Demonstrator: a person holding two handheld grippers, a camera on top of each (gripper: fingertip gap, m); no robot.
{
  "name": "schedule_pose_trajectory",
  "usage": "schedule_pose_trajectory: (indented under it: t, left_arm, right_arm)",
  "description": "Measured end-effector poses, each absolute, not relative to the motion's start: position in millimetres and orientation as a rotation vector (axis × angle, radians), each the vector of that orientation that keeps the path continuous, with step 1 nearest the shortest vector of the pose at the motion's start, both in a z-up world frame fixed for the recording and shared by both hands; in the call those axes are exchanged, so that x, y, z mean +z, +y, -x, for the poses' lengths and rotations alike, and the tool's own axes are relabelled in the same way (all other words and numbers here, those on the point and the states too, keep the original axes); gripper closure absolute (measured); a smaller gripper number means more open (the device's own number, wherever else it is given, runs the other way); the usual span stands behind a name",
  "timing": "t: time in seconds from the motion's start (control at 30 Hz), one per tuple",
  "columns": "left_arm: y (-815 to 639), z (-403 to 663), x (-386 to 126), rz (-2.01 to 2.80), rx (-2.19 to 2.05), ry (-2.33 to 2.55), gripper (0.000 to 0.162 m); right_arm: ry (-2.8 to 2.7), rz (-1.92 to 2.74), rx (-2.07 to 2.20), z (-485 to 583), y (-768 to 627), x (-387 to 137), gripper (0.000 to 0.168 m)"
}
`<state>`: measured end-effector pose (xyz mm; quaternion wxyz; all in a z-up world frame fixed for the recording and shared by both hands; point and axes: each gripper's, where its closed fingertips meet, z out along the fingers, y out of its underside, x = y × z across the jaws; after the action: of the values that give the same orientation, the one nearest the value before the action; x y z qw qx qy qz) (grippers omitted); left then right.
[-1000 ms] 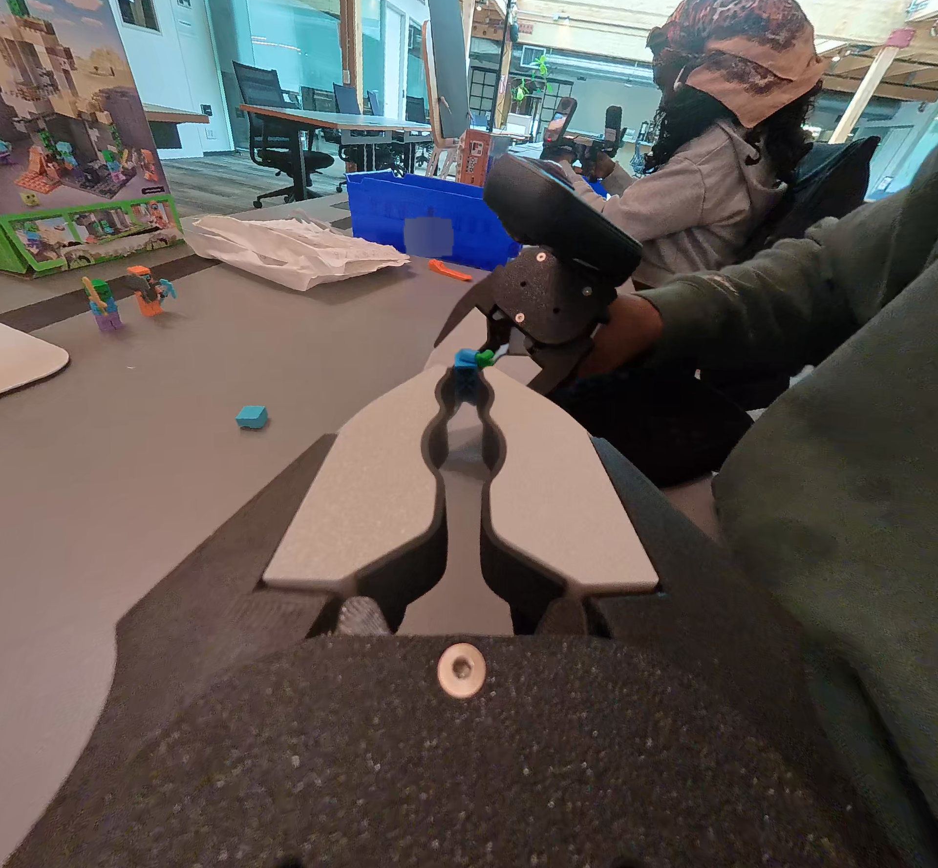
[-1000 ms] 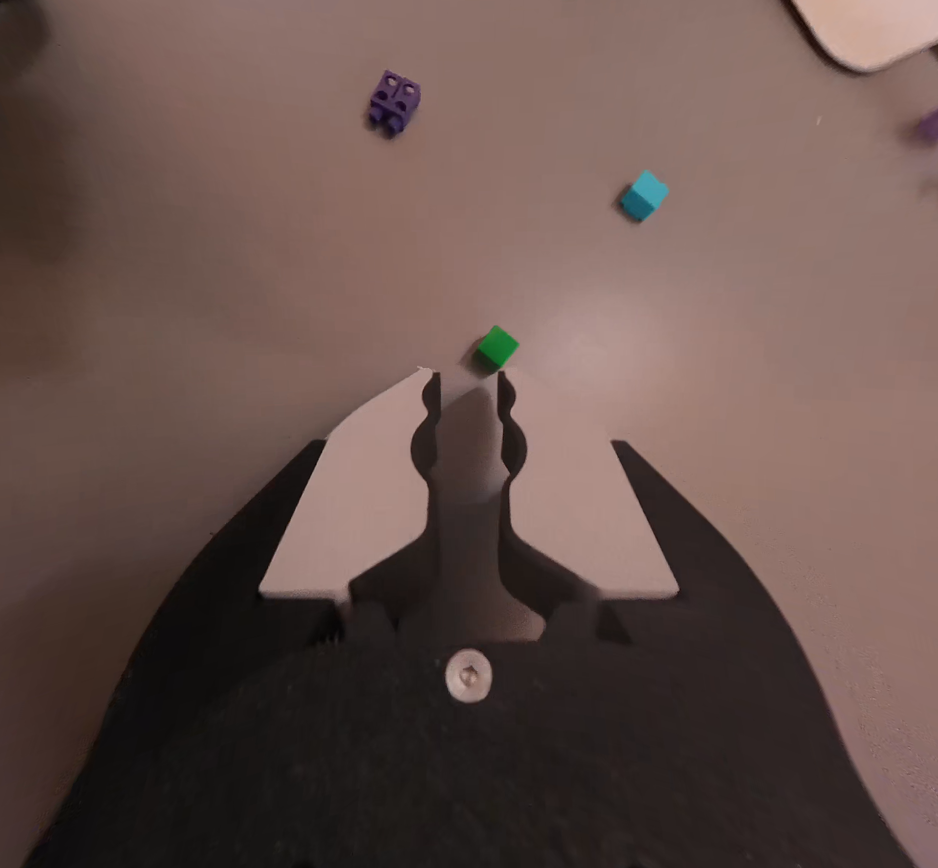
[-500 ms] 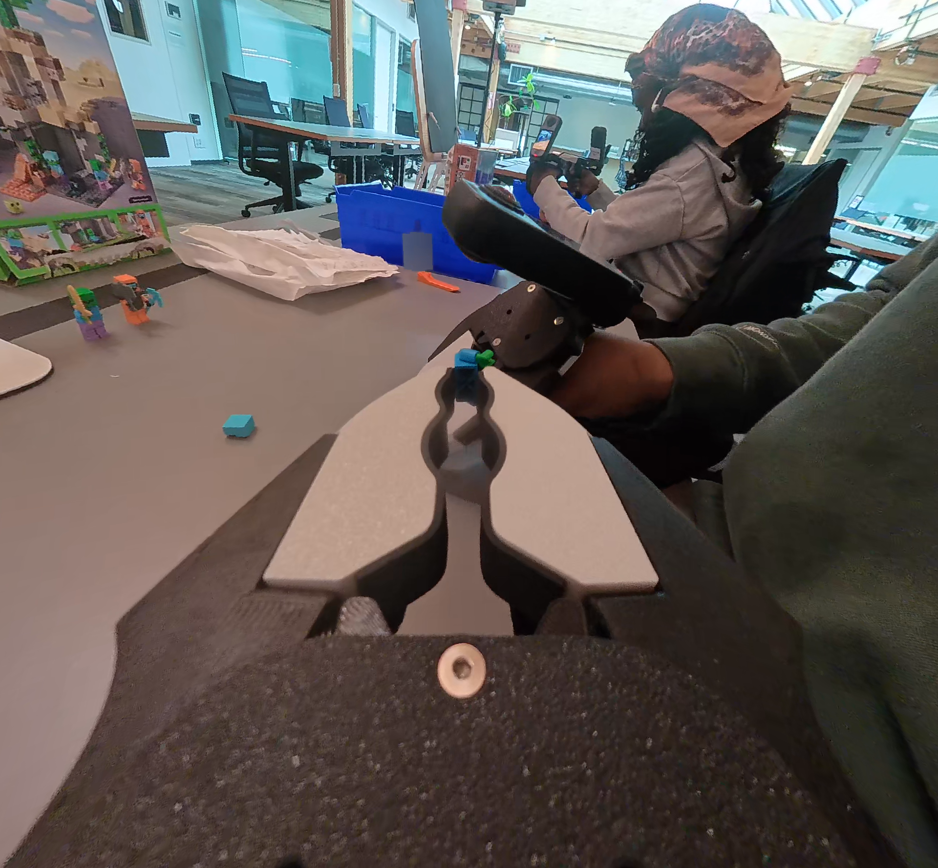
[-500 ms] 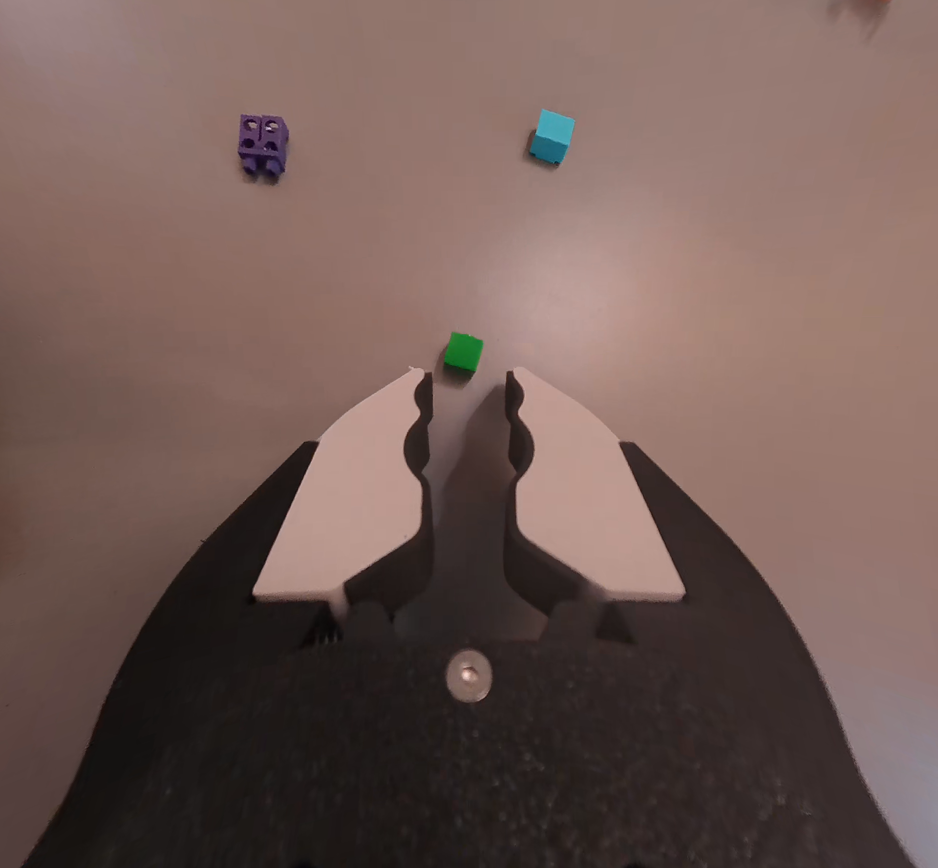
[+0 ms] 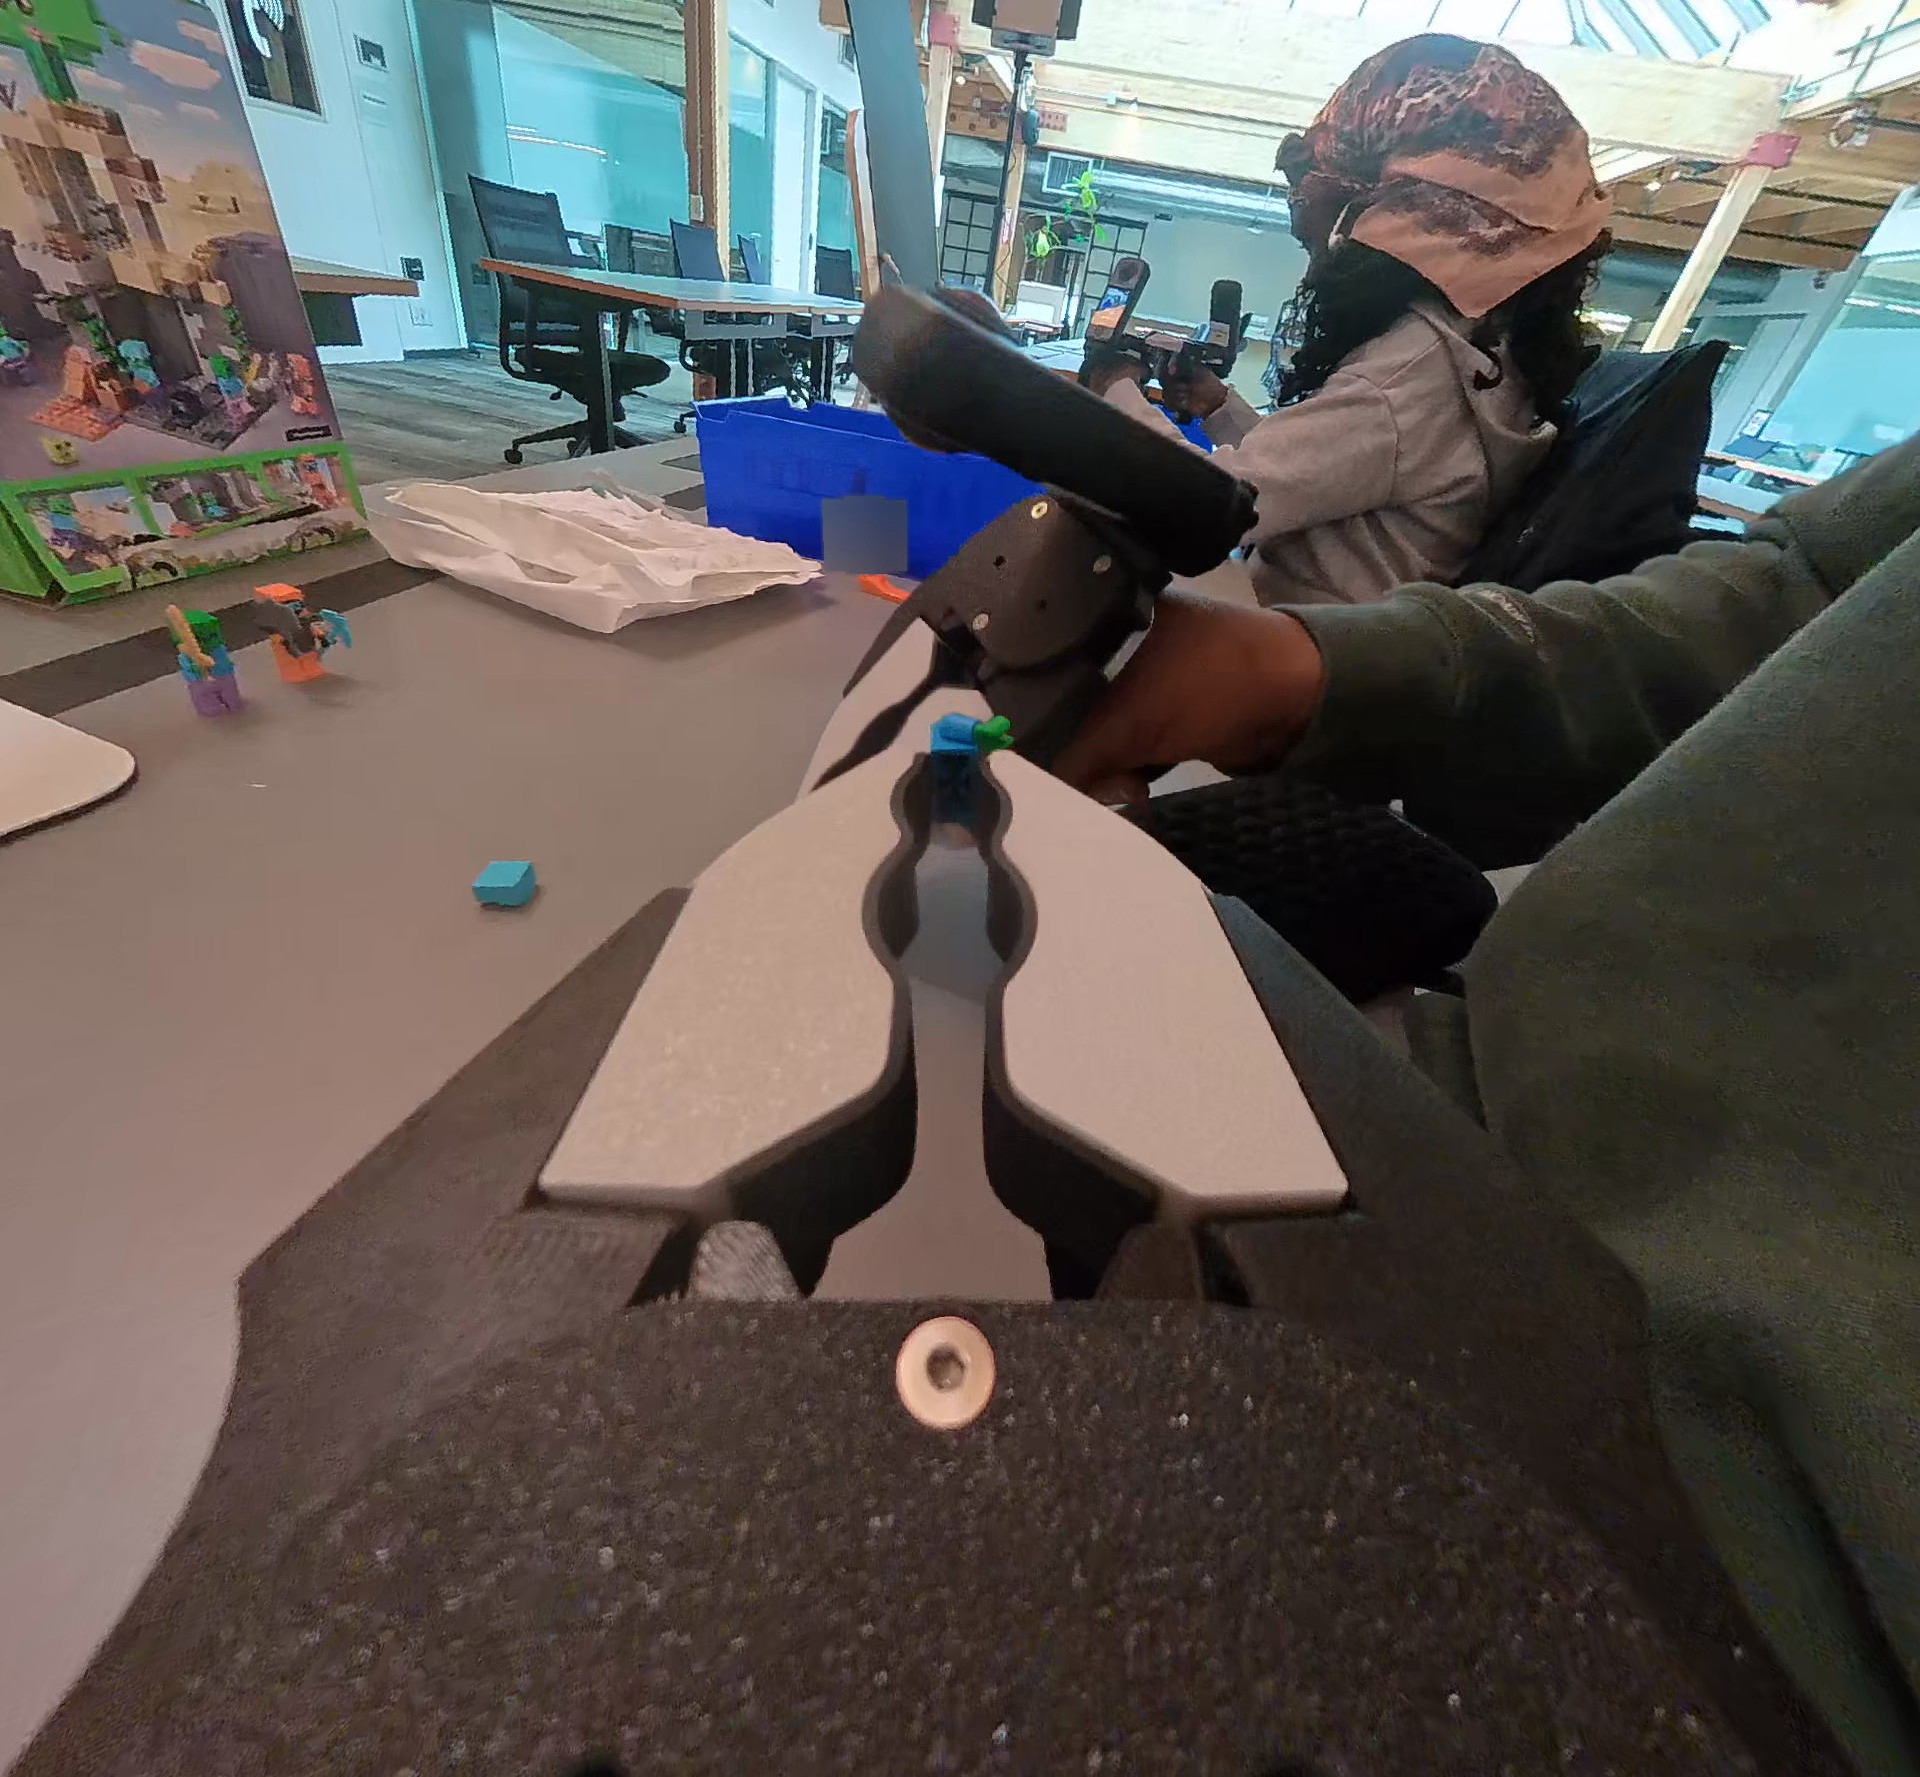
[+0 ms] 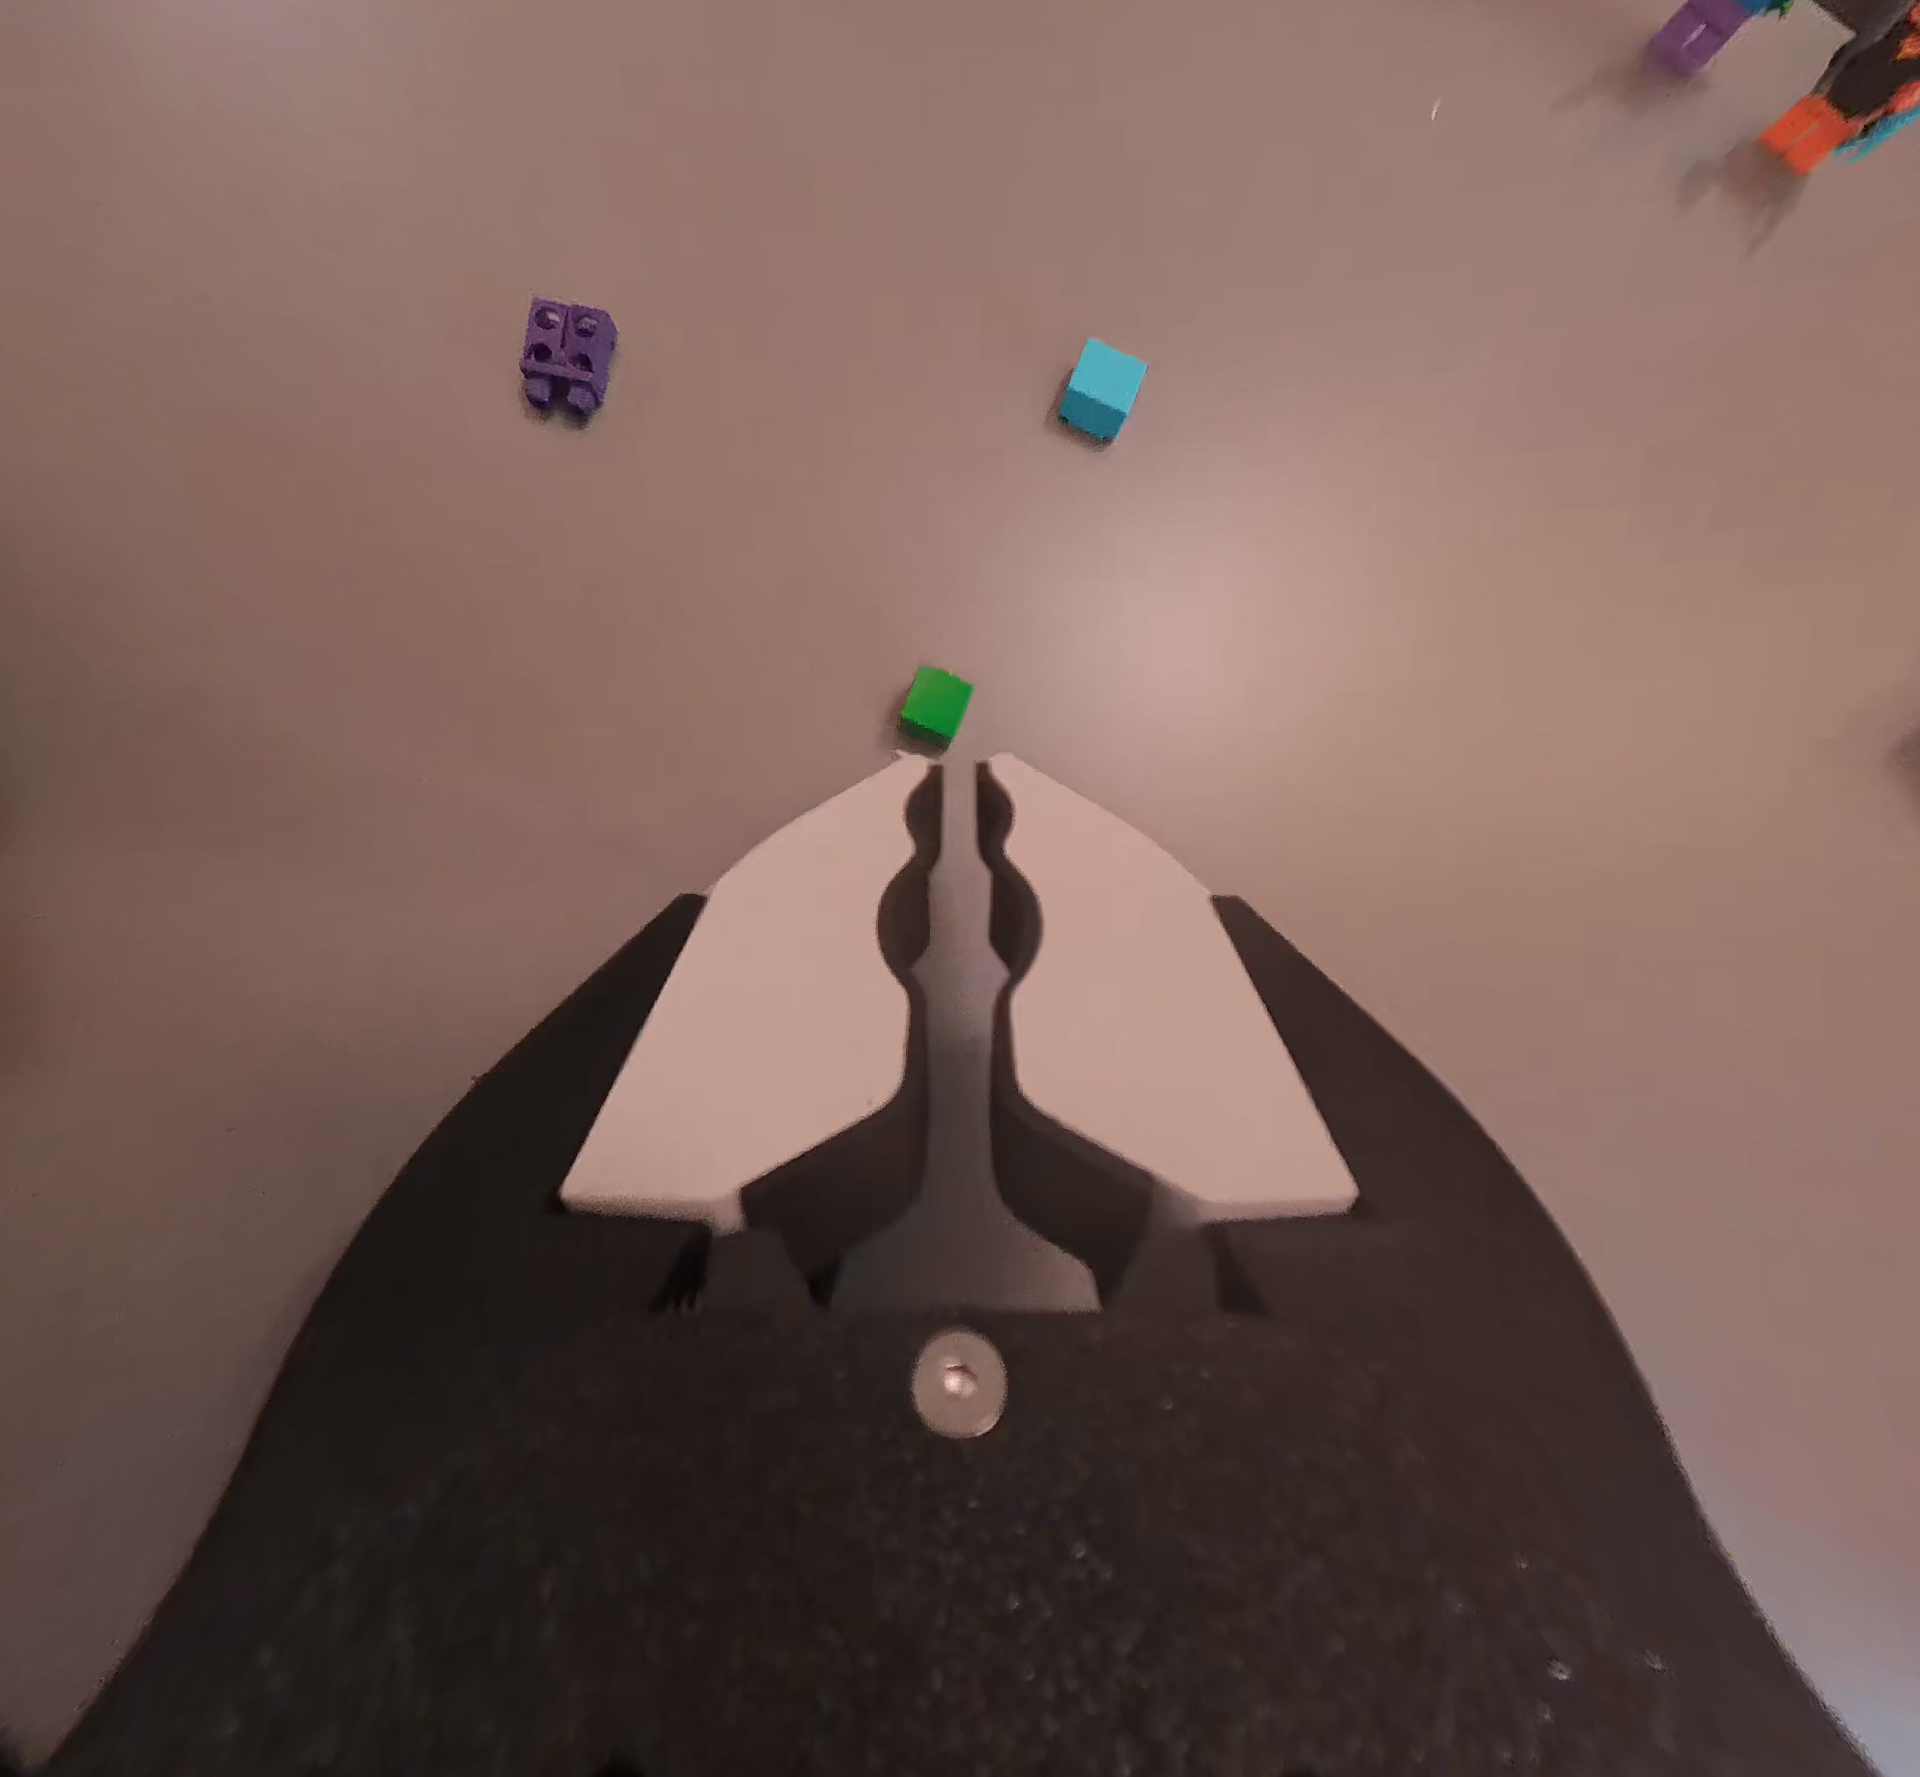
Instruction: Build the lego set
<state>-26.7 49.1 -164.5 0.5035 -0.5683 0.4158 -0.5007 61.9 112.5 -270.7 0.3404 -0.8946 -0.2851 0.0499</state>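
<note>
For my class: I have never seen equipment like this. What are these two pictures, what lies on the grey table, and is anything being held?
No robot: a person holds two hand-held grippers, each carrying a camera looking along its fingers. The left gripper is shut on a small blue figure body with a green arm; beyond it a hand holds the other tool. The right gripper, looking down, is nearly closed and empty, just short of a small green cube. Also on the grey table: a turquoise cube, a purple legs piece and two finished toy figures.
</note>
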Motion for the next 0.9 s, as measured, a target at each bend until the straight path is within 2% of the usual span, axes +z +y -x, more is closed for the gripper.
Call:
schedule_pose_trajectory:
  t: [0.2, 0.37, 0.57, 0.7, 0.9]
  left_arm:
    - [50, 28, -164, 1.373, -1.202, 0.999, 0.154]
    - [49, 27, -164, 1.373, -1.205, 1.005, 0.154]
    - [48, 28, -161, 1.364, -1.206, 1.003, 0.154]
    - [48, 29, -160, 1.361, -1.206, 1.001, 0.154]
    - [47, 29, -160, 1.359, -1.206, 1.003, 0.154]
  right_arm:
    - [-0.738, 2.35, 0.153, -51, 116, -281, 0.148]
    - [-0.708, 2.37, 0.132, -47, 121, -288, 0.144]
    - [-0.698, 2.387, 0.105, -48, 123, -294, 0.146]
    - [-0.697, 2.384, 0.091, -48, 124, -295, 0.155]
    - [-0.837, 2.426, 0.109, -49, 117, -294, 0.156]
